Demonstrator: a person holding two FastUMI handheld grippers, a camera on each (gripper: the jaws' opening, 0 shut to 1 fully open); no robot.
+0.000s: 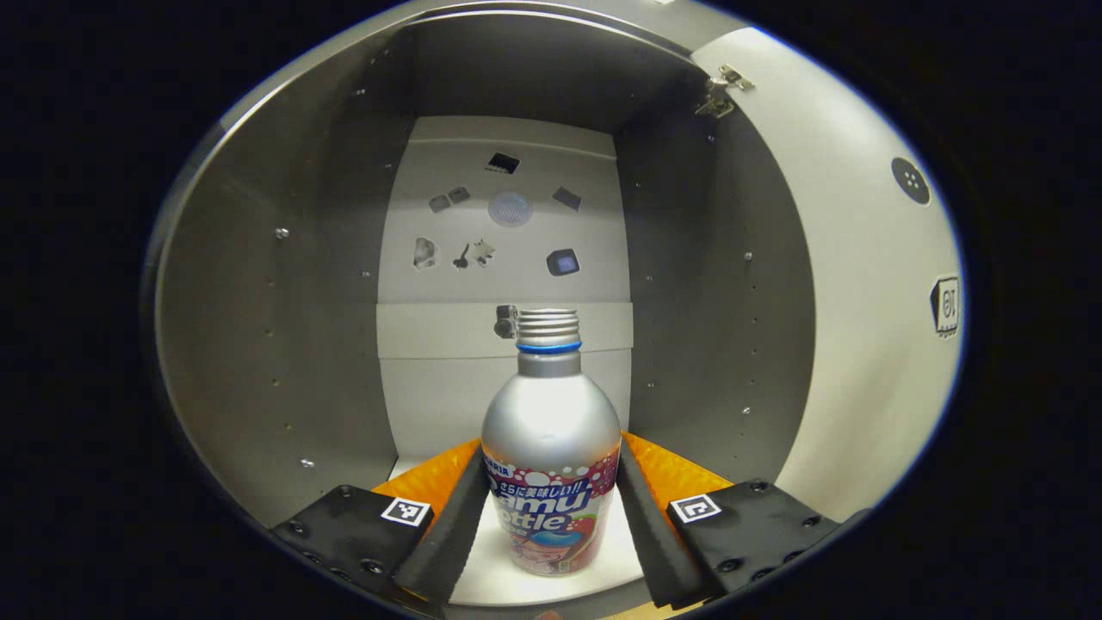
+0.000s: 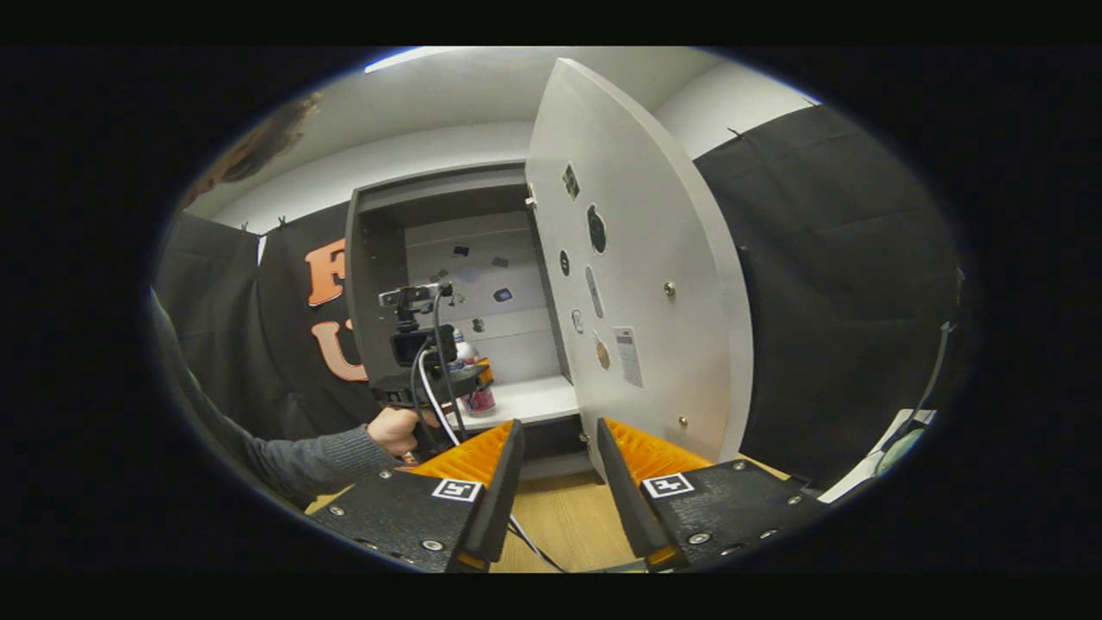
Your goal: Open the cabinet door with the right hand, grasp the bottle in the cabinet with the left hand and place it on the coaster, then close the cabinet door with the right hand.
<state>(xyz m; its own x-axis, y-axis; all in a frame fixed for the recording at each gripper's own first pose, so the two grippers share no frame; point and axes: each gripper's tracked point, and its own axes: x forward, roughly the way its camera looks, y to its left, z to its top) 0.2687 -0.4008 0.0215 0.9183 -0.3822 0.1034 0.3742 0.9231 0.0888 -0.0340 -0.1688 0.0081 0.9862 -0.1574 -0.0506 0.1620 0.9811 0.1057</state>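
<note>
Inside the cabinet (image 1: 275,284), the left gripper (image 1: 551,525) brackets the bottle (image 1: 551,448) low on its label, fingers (image 1: 448,534) at either flank; whether they press yet cannot be told. The bottle stands upright on the white shelf (image 1: 491,577). The right gripper (image 2: 555,482) hangs spread and empty before the open door (image 2: 654,327). Risk: a low grip may tip the tall bottle, or it could clip the door on withdrawal.
</note>
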